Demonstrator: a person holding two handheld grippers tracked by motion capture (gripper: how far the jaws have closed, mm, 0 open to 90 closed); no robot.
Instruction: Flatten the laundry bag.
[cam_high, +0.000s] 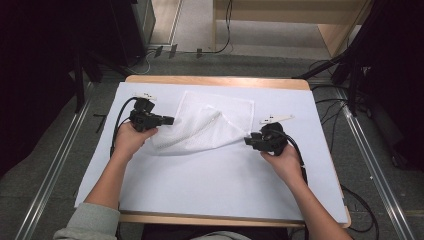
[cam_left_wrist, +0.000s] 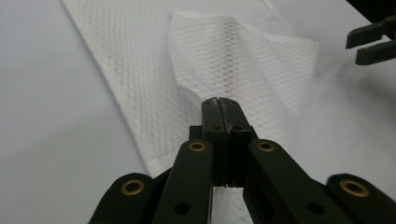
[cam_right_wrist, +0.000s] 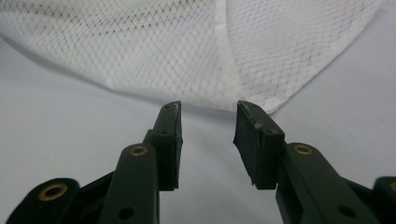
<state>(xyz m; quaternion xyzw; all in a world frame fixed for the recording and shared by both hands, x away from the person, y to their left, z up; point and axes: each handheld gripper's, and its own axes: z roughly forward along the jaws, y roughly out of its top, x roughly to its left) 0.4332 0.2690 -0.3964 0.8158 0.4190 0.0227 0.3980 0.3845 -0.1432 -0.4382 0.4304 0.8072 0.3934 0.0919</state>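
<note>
high view puts the white mesh cloth (cam_high: 207, 122) on the pale sheet (cam_high: 210, 175) that covers the table, toward the far middle, its near left corner raised and curling over. left gripper view has my left gripper (cam_left_wrist: 219, 103) with both jaws pressed together on that corner. right gripper view shows my right gripper (cam_right_wrist: 208, 122) with its jaws apart, the cloth's near right corner just ahead of the pads and not between them. i judge this as the start of a fold, one corner taken. next i'd ease the right forward until the corner sits between the pads, close, then carry both corners across together.
</note>
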